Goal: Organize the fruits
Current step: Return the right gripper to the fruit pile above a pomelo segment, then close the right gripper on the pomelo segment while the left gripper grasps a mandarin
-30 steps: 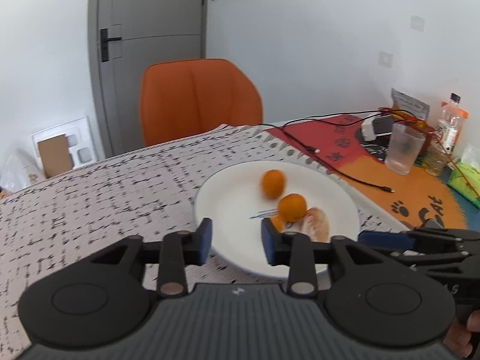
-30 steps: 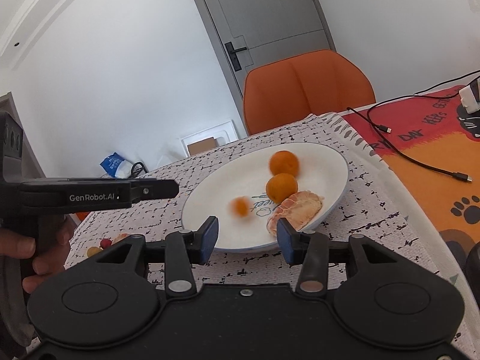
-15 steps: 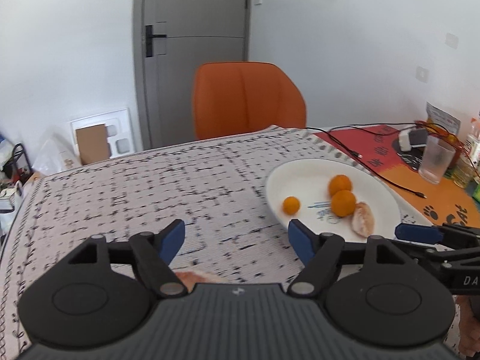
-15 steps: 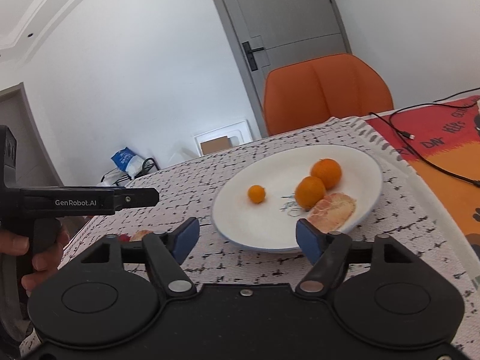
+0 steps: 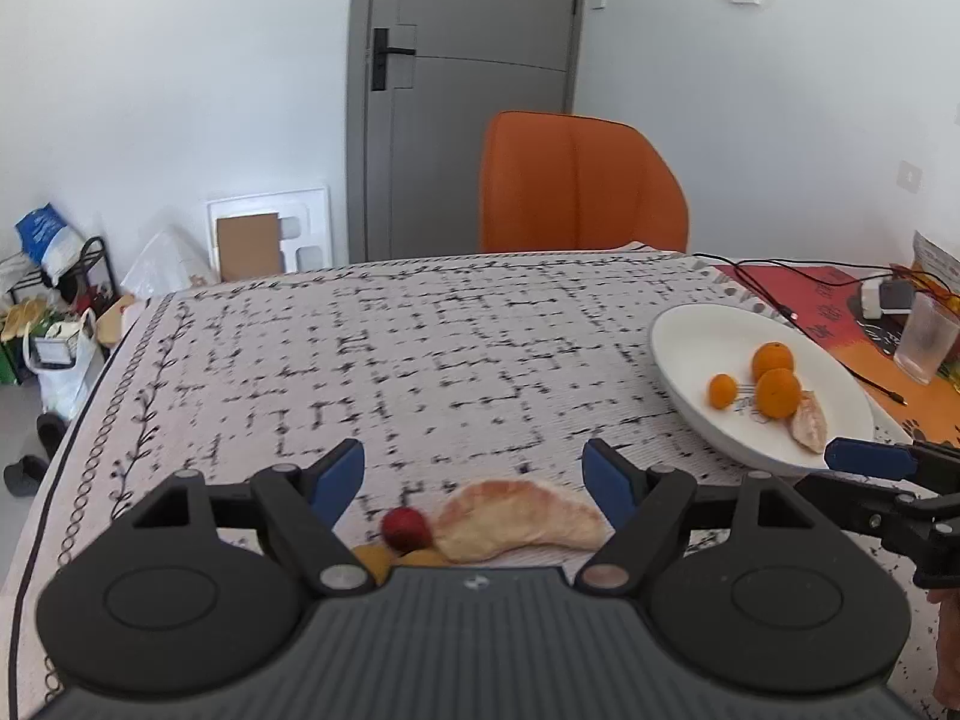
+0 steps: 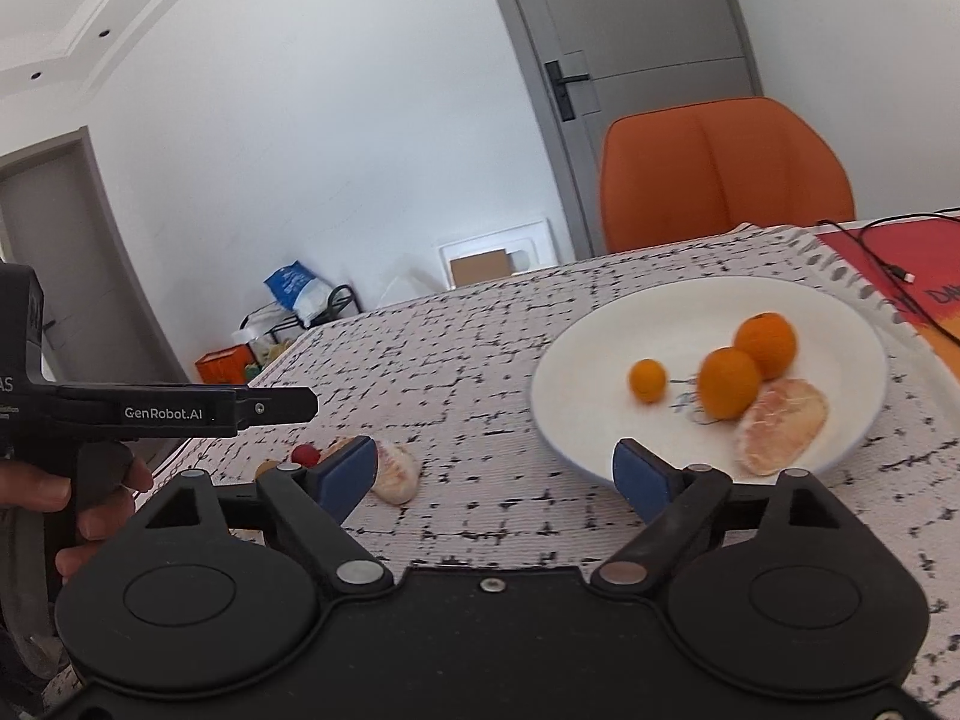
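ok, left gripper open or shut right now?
Open. In the left wrist view the left gripper has its blue pads spread wide, nothing between them; the pomelo segment lies on the tablecloth just below.

The table is covered by a white cloth with black marks. Directly on it lie a white plate, a peeled citrus segment, a small red fruit, and a yellow fruit partly hidden. At the right end sit an orange mat, a black cable and a clear cup.

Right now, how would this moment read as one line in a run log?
left gripper: open, over peeled pomelo wedge on tablecloth | right gripper: open, empty | round white plate: three oranges, one wedge
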Tool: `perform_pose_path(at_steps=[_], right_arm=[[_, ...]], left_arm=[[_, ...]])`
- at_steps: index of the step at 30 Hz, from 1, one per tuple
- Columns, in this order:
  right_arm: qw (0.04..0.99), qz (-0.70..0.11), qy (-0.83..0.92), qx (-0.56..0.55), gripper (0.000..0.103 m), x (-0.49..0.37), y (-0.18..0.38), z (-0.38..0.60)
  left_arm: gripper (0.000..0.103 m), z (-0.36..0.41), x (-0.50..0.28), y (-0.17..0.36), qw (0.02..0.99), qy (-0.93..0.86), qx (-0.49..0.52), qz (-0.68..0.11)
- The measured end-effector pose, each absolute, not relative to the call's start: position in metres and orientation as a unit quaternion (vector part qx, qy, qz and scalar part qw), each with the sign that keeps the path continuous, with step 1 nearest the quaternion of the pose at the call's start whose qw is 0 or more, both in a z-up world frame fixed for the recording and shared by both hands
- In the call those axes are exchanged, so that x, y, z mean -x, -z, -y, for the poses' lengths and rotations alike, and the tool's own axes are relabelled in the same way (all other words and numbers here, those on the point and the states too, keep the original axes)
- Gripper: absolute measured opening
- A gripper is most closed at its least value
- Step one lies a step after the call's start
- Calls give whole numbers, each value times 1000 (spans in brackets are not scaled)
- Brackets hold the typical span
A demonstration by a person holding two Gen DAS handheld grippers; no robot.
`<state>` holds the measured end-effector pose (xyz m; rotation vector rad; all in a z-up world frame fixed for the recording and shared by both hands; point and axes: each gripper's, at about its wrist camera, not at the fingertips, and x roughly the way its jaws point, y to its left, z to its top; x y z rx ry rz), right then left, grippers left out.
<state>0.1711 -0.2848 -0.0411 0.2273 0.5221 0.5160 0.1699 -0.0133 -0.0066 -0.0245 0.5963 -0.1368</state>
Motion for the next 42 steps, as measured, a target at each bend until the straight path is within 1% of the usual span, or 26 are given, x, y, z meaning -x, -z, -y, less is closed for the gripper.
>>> perform_pose_path(at_steps=[13, 23, 29, 32, 34, 36, 38, 40, 42], right_arm=[[915, -273, -285, -81, 86, -182, 41, 246], [905, -289, -305, -61, 86, -193, 45, 224], [900, -295, -318, -51, 85, -199, 47, 215], [898, -297, -323, -45, 85, -203, 48, 209], [897, -299, -323, -43, 82, -207, 50, 204], [894, -305, -325, -44, 80, -211, 51, 201], [892, -306, -332, -40, 79, -214, 52, 198], [890, -305, -337, -33, 76, -216, 52, 193], [889, -307, -339, -27, 73, -218, 54, 188]], left_arm=[[78, -29, -161, 21, 950, 38, 62, -302], [78, -42, -152, 35, 945, 34, 89, -313], [74, -44, -147, 43, 941, 31, 100, -323], [71, -43, -144, 46, 939, 30, 105, -327], [68, -44, -142, 48, 938, 23, 110, -328], [59, -45, -141, 51, 936, 20, 118, -331], [55, -46, -139, 52, 936, 21, 121, -329], [49, -46, -138, 52, 936, 26, 126, -328], [39, -46, -138, 53, 935, 29, 128, -331]])
